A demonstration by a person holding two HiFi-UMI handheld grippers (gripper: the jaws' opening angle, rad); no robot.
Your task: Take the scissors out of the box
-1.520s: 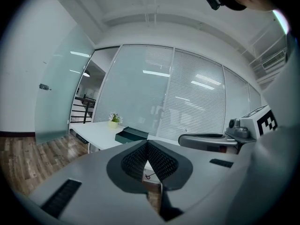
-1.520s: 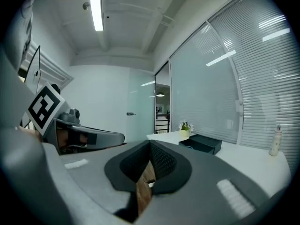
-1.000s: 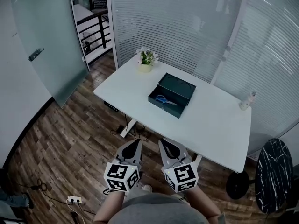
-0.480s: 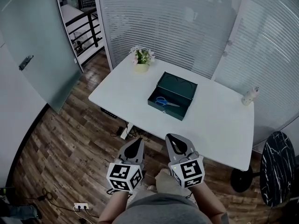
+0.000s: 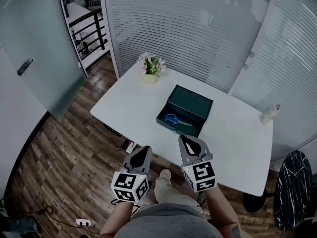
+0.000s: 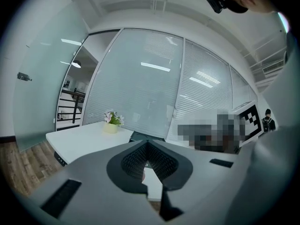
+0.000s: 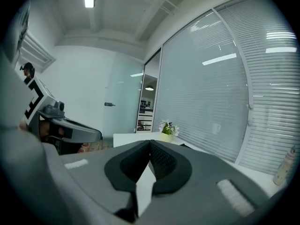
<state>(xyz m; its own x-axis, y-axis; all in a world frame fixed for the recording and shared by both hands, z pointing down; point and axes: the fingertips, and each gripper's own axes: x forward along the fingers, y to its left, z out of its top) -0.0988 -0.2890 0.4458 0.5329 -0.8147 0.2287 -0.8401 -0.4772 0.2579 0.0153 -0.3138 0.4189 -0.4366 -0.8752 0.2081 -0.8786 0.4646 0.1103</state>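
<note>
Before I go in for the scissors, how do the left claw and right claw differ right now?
The right claw is further ahead, its tip showing against the white table's near edge; the left claw shows against the wooden floor. The left claw angles rightward, the right claw leftward, converging toward the open box. Both are shut, empty and short of the scissors.

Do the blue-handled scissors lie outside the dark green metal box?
No, the blue-handled scissors lie inside the open dark green metal box on the white table.
</note>
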